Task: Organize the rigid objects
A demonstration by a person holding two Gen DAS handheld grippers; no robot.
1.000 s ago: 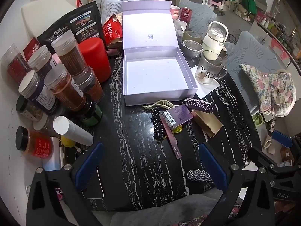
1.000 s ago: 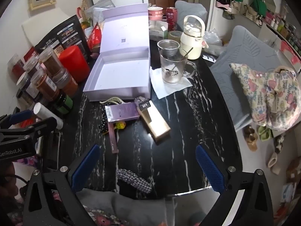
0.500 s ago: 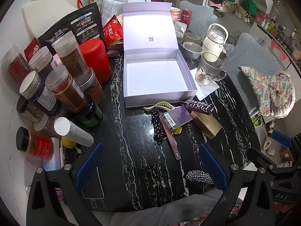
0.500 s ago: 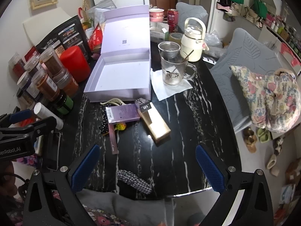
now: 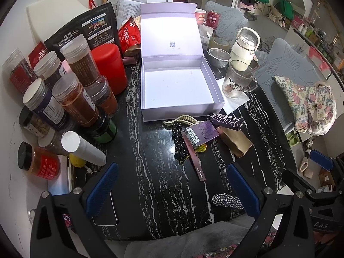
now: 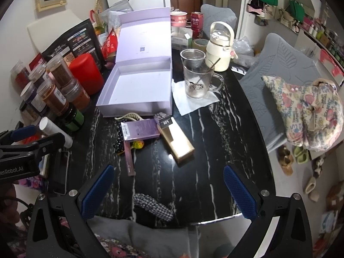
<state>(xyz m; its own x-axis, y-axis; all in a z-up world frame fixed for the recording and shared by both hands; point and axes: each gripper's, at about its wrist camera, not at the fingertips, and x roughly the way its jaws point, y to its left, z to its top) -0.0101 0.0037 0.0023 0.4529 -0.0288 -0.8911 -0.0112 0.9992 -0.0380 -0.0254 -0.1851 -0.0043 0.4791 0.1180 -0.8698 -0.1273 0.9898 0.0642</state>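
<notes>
Both the left gripper (image 5: 169,187) and right gripper (image 6: 166,190) hover spread and empty above the worktop (image 6: 225,142). The gold box (image 6: 179,143), beside the open lavender box (image 6: 137,94), looks light, stiff cardboard; grip its long sides.

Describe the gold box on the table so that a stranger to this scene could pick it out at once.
Start at the open lavender gift box on the black marble table. A small pile of cosmetics cartons lies just in front of its near wall. The gold box is the long plain metallic carton at the pile's right edge, angled toward the table's rim; its neighbours, the purple carton and the black carton, are printed and darker.
</notes>
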